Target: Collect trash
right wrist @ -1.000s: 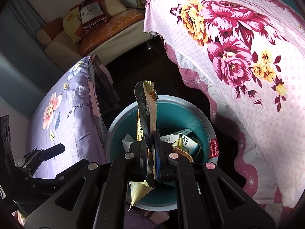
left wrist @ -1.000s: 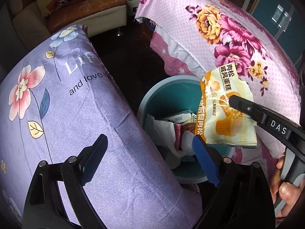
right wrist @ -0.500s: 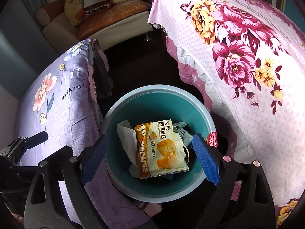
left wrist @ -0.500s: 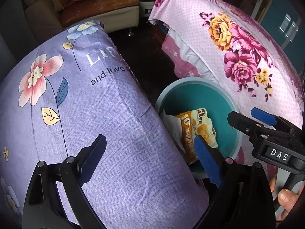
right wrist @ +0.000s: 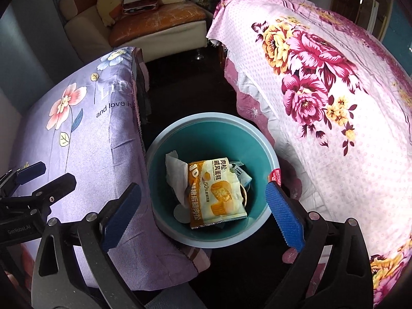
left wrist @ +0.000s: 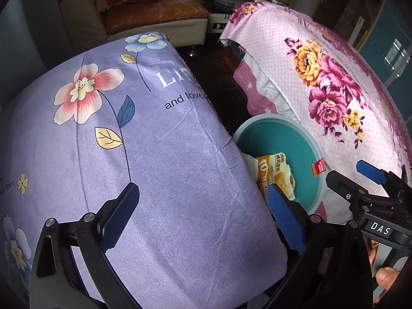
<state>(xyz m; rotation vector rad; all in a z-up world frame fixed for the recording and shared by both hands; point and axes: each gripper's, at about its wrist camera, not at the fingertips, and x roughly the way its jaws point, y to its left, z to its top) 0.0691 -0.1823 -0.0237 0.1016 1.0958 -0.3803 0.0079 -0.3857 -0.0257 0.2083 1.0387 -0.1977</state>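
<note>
Wrapper (right wrist: 217,193) is lying in the bin (right wrist: 164,139); both grippers (left wrist: 203,215) (right wrist: 203,215) are gaping empty, risking catching its rim.

The snack wrapper (right wrist: 217,193) hides most trash beneath it (only white paper (right wrist: 175,170) shows).

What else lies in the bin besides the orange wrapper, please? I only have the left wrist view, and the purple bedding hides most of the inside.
Observer: In the right wrist view, crumpled white paper lies left of the orange snack wrapper inside the teal bin.
Operator: Thank you. Is the wrapper lying flat?
Observer: Yes, face up on top of the other trash, printed side showing.
Operator: Is the right gripper holding anything?
Observer: No, the right gripper is open above the bin, nothing between its pads.
</note>
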